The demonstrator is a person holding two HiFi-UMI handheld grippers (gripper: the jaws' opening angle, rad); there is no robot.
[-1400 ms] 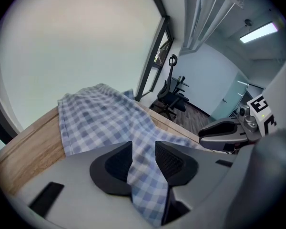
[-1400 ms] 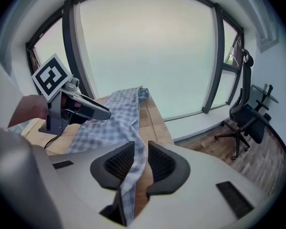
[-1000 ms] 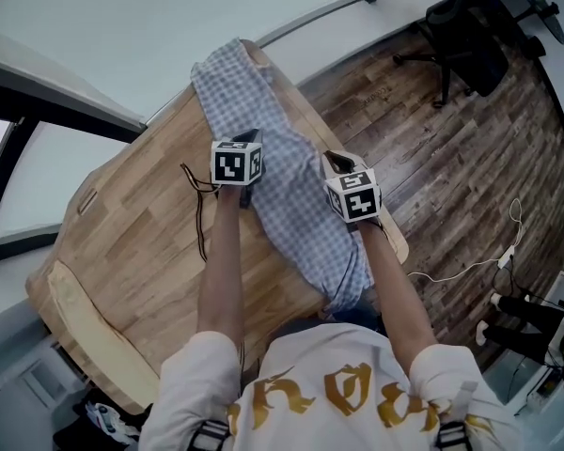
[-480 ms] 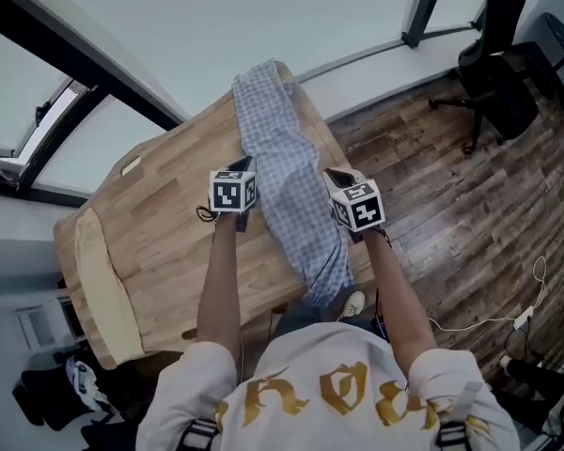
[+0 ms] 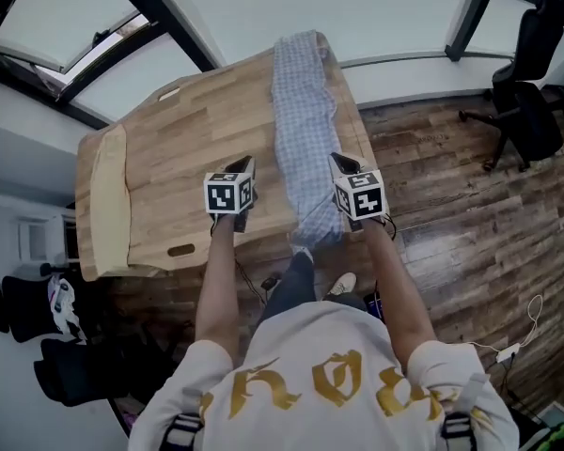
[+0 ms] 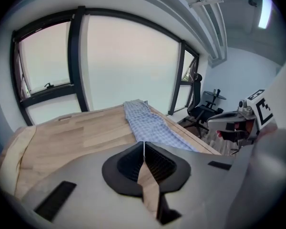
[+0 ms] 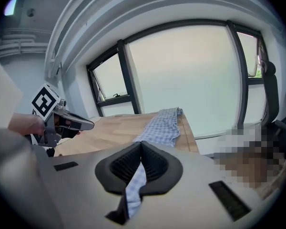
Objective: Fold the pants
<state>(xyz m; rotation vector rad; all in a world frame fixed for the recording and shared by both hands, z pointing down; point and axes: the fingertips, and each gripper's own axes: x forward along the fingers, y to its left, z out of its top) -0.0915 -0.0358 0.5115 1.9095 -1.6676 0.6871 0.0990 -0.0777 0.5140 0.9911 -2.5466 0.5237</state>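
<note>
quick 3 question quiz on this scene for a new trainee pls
1. True or false: the checked pants lie bunched in a heap at the middle of the wooden table.
2. The left gripper has its jaws: A) wide apart, B) together with nothing between them, C) closed on cloth.
3. Fill in: in the head view, the pants lie stretched along the table's ____ side.

Key: 1 false; 2 B; 3 right.

The left gripper [image 5: 239,167] and right gripper [image 5: 344,164] are back from mid-table, now at the near edge of the table [image 5: 169,148], either side of the pants [image 5: 303,120]. The person stands farther off, and floor [image 5: 423,205] and a shoe [image 5: 341,285] now show below that edge.
</note>
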